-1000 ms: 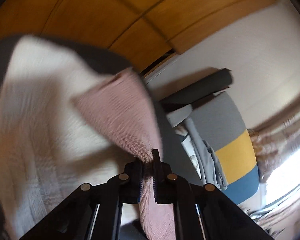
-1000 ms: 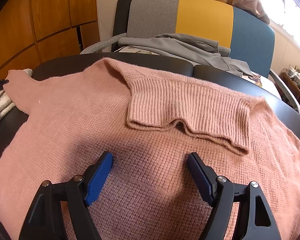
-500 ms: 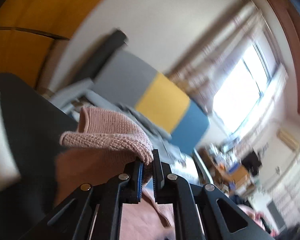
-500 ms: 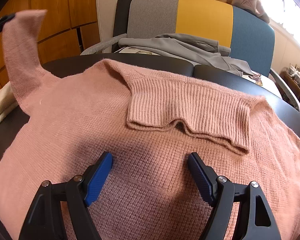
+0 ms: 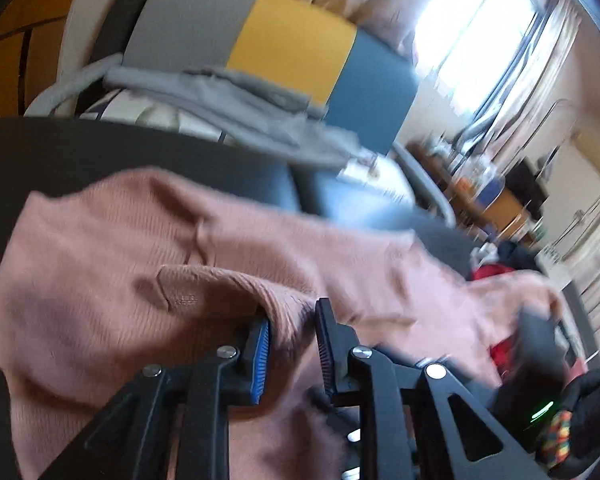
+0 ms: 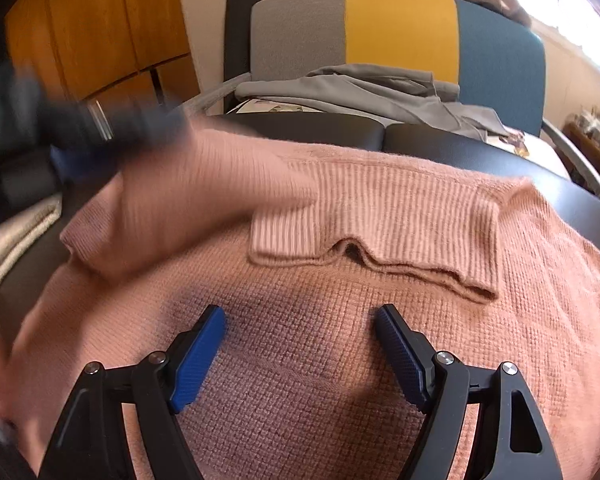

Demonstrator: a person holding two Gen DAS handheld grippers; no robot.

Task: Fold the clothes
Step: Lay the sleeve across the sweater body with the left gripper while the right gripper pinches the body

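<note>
Lying spread over the dark table [image 6: 440, 140], the pink sweater [image 6: 340, 360] had its ribbed collar [image 6: 380, 224] turned toward the right gripper [image 6: 300, 348], whose blue-padded jaws stood wide apart just over the knit and gripped nothing. No brand, label or writing could be read in either view. From the right wrist, the left gripper [image 6: 100, 124] showed only as a dark blur at upper left, with the sleeve [image 6: 204, 208] smeared across the sweater's left shoulder beside the collar. From the left wrist, the left gripper [image 5: 292, 344] was seen from behind, its jaws opening with the sleeve's ribbed cuff [image 5: 260, 300] between them; the cuff touched the left pad, though blur hid whether either pad pressed it. Only that view showed a sunlit window [image 5: 480, 20], cluttered shelves at right, a red cloth [image 5: 496, 272] past the sweater's far edge, and a dark-sleeved hand [image 5: 580, 420] with a many-coloured band. Only the right wrist view showed the wooden cupboards [image 6: 100, 40] and a pale folded cloth [image 6: 24, 232] at the table's left edge. Both views caught the grey, yellow and blue chair [image 6: 400, 28] with a grey garment [image 6: 380, 88] draped on it
</note>
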